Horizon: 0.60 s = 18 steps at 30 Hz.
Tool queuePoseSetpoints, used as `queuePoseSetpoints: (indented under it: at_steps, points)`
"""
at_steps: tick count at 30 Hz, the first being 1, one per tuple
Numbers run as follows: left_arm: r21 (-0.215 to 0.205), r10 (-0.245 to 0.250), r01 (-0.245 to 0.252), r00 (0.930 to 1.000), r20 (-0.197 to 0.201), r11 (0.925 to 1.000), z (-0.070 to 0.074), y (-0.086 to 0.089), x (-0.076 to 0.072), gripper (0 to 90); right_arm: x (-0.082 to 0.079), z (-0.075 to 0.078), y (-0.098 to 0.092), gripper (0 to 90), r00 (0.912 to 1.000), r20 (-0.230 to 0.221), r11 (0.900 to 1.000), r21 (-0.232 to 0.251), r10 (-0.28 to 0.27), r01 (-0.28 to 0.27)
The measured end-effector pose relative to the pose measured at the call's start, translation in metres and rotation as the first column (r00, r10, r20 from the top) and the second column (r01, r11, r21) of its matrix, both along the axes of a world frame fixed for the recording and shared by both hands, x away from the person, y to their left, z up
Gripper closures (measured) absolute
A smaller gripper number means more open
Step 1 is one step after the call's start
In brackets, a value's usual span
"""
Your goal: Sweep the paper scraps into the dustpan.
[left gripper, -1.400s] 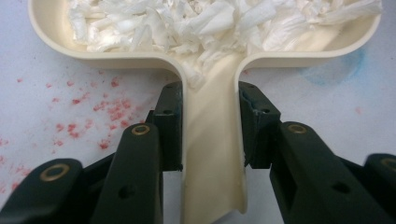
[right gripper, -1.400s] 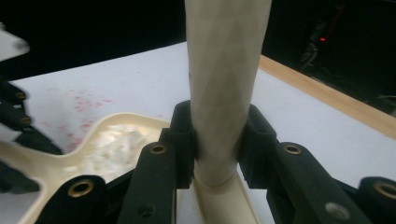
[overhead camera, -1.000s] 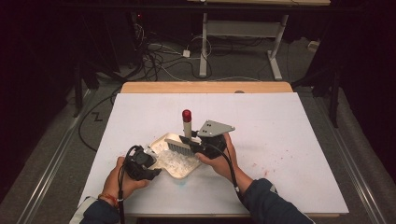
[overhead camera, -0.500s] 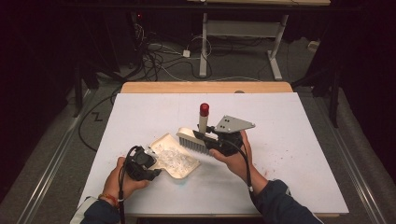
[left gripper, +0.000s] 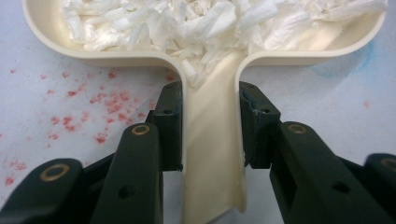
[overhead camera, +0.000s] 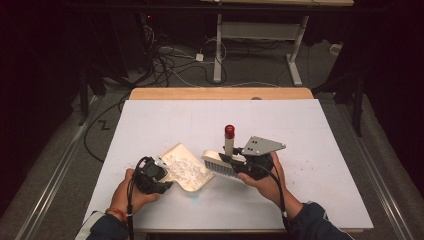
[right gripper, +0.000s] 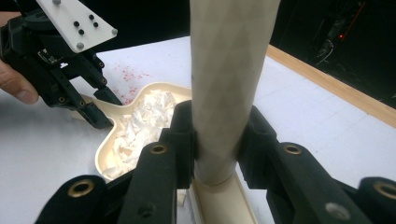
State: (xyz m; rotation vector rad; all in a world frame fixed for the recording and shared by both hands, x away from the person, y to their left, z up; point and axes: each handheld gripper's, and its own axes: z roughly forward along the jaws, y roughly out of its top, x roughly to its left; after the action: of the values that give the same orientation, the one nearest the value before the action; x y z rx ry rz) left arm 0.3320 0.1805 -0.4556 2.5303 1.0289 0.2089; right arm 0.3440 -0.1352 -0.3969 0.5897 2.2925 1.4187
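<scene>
A cream dustpan heaped with white paper shreds lies on the white table, left of centre near the front. My left gripper is shut on its handle, with the pads pressing both sides of it in the left gripper view, where the shreds fill the pan ahead. Just right of the pan, my right gripper is shut on a hand brush. Its pale handle with a red cap stands upright and its bristles point toward the pan. In the right gripper view the brush handle rises between the jaws.
Red specks and a faint blue smudge mark the white table cover near the pan. A wooden strip runs along the far edge. Beyond it, cables and a desk frame sit on the dark floor.
My right gripper has carried the brush to the right, from over the dustpan to just beside it. The left gripper and the dustpan have stayed put.
</scene>
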Motion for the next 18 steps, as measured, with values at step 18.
queuePoseSetpoints:
  at_steps: [18]
  points:
    - [0.002, 0.001, -0.001, 1.0000, 0.003, 1.0000, -0.001, -0.001, 0.000, 63.1, -0.015, -0.005, 0.007, 71.3, 0.9959, -0.038, 0.996, -0.026, 0.083, -0.084]
